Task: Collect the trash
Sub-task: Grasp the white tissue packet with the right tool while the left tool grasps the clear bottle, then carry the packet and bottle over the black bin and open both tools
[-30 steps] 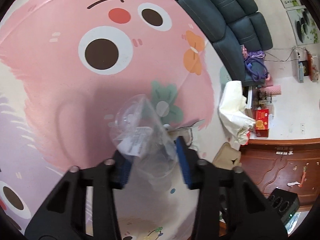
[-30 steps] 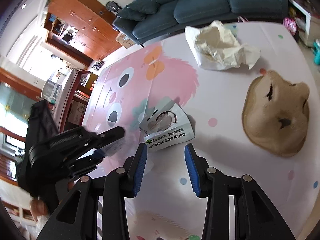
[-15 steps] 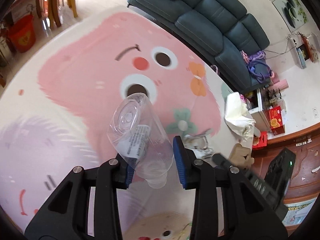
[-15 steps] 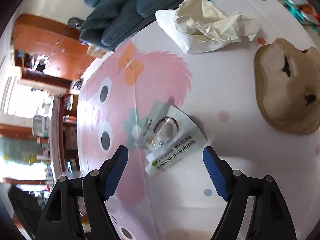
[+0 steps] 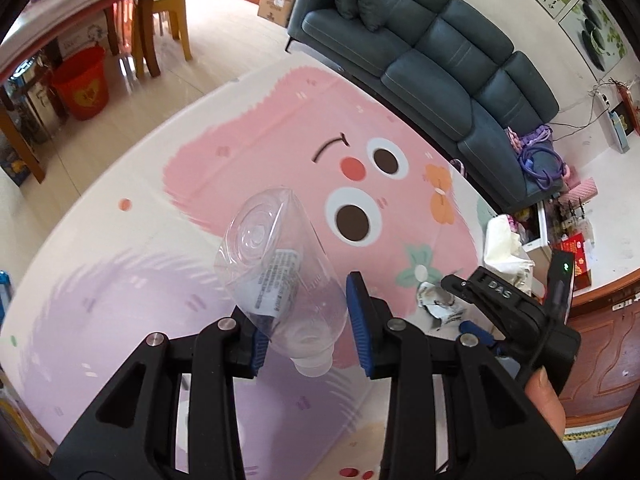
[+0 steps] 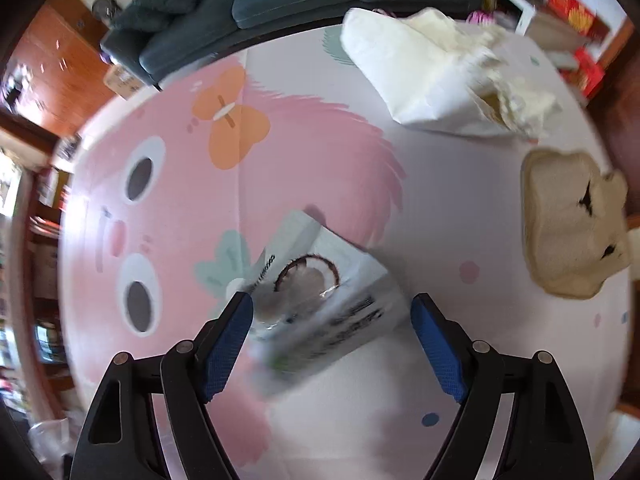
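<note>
Right gripper points straight down over the coconut carton, fingers spread wide and opening, carton between them, untouched. Best to centre on the carton's narrow sides, drop lower, then close. Carton: white, crumpled, lying flat on the play mat, near the mat's green flower. Left gripper clamps a clear plastic bottle, lifted above the mat.

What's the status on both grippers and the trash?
Left gripper shut on clear bottle, lifted. Right gripper opening over coconut carton on mat. Nothing blocking.
</note>
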`<move>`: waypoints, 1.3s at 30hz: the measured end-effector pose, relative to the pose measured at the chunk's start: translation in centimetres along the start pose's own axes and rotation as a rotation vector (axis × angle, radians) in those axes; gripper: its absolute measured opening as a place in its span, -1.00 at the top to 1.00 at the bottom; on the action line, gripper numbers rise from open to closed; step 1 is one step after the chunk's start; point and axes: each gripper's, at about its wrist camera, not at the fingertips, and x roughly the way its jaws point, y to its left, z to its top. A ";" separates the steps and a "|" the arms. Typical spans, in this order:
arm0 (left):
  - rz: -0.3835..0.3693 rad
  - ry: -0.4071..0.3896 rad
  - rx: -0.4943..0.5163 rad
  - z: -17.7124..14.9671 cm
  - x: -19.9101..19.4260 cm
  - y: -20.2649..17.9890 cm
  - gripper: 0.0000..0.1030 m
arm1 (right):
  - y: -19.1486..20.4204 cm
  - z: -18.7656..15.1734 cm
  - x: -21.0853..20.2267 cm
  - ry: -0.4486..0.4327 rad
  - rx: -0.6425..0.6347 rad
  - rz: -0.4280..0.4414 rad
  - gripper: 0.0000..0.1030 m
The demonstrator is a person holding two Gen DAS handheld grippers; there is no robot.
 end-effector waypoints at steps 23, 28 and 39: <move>0.070 -0.016 -0.001 -5.8 -9.1 8.0 0.40 | -6.7 -8.9 -3.7 0.076 -0.070 0.182 0.82; 0.081 -0.008 0.051 -8.9 -11.9 10.3 0.40 | -7.6 -13.6 -5.2 0.109 -0.114 0.184 0.83; 0.021 -0.031 0.159 -14.8 -18.3 16.3 0.40 | -6.5 -28.3 -11.1 0.089 -0.216 0.138 0.91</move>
